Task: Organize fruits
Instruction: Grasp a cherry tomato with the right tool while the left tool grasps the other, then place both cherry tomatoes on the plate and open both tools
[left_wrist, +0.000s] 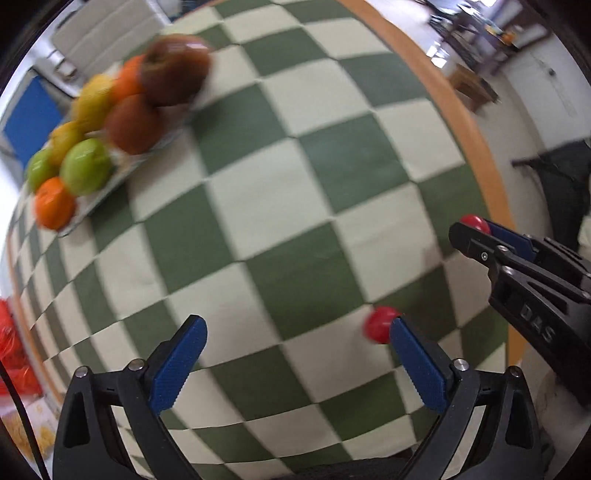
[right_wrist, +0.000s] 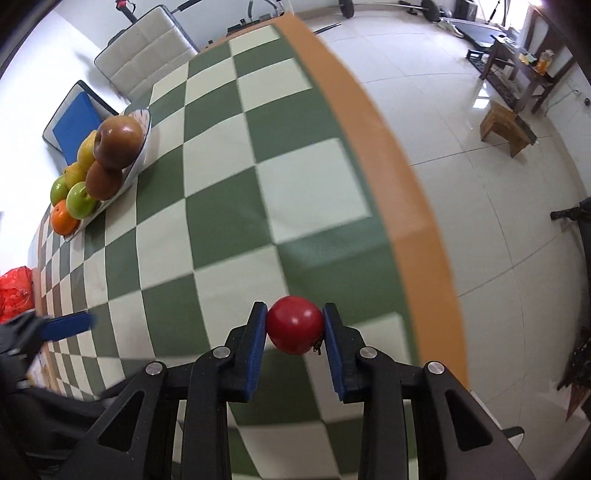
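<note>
A small red fruit (right_wrist: 294, 324) is clamped between the blue pads of my right gripper (right_wrist: 295, 321), which is shut on it above the checked tablecloth near the table's orange edge. The left wrist view shows that right gripper (left_wrist: 476, 229) at the right with the same red fruit (left_wrist: 473, 220) at its tip. My left gripper (left_wrist: 295, 323) is open with nothing between its fingers. A second small red fruit (left_wrist: 377, 325) lies on the cloth just outside its right finger (left_wrist: 417, 365). A plate (right_wrist: 144, 127) at the far left holds piled fruit.
The plate's pile has brown-red apples (right_wrist: 117, 140), green apples (right_wrist: 81, 199), oranges (right_wrist: 63, 221) and yellow fruit (right_wrist: 86, 151). A red plastic bag (right_wrist: 16, 293) sits at the table's left end. Padded chairs (right_wrist: 147, 55) stand behind the table, and tiled floor lies beyond the orange edge (right_wrist: 406, 206).
</note>
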